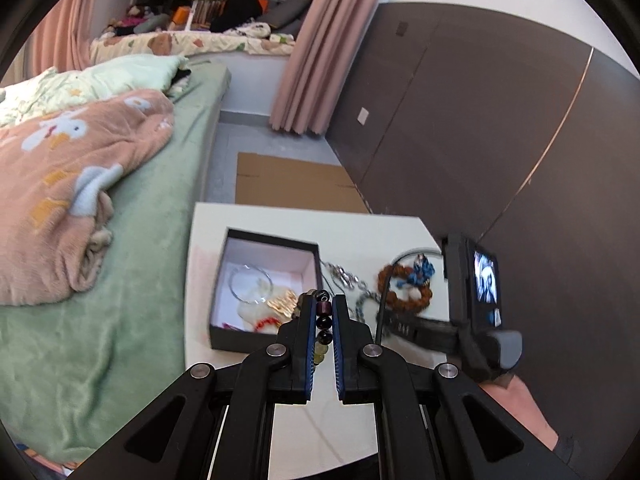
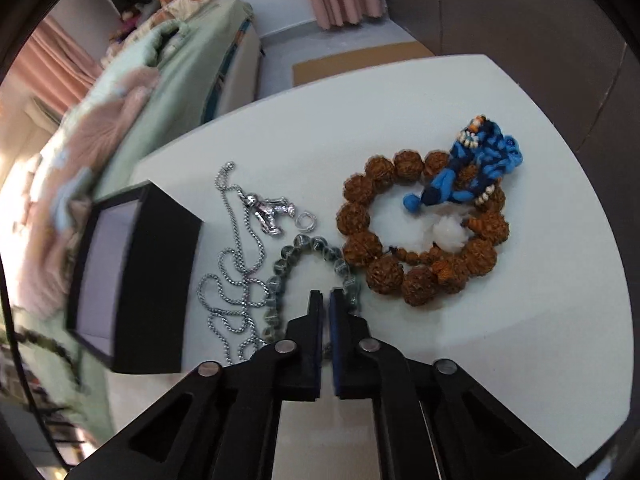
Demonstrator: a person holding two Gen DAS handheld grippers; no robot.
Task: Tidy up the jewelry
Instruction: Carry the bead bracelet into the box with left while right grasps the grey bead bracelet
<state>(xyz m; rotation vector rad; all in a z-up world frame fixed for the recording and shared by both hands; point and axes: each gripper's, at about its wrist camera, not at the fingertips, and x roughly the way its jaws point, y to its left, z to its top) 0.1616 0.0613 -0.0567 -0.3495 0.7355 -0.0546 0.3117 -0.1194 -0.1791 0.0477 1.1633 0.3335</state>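
Two grippers are in our hands above a white table (image 2: 460,92) that stands beside a bed with a green sheet (image 1: 132,280). Our left gripper (image 1: 324,300) is clamped on a bead bracelet (image 1: 323,322) of dark purple, black and pale green beads, which runs between its fingers and hangs at the near right corner of the black box (image 1: 266,292). The box sits open on the table with a white lining; inside it we see a thin clear bangle (image 1: 250,284), a gold piece (image 1: 280,302) and something red and white that we cannot make out. To the right of the box, seen from the right wrist, lies a silver chain (image 2: 236,276) in loose loops with a silver pendant (image 2: 270,212) and a small ring (image 2: 306,222) just beside it. Next to the chain lies a grey-green bead bracelet (image 2: 308,248), and well to its right a large brown bead bracelet (image 2: 420,232) with a blue knitted charm (image 2: 468,172) lying across its top and a white tassel (image 2: 444,232) inside its loop. Our right gripper (image 2: 326,296) hovers over the near end of the grey-green bracelet, its fingers drawn to a narrow gap with nothing plainly held between them. From the left wrist we see the right gripper's body and its small lit screen (image 1: 486,278) over the brown bracelet.
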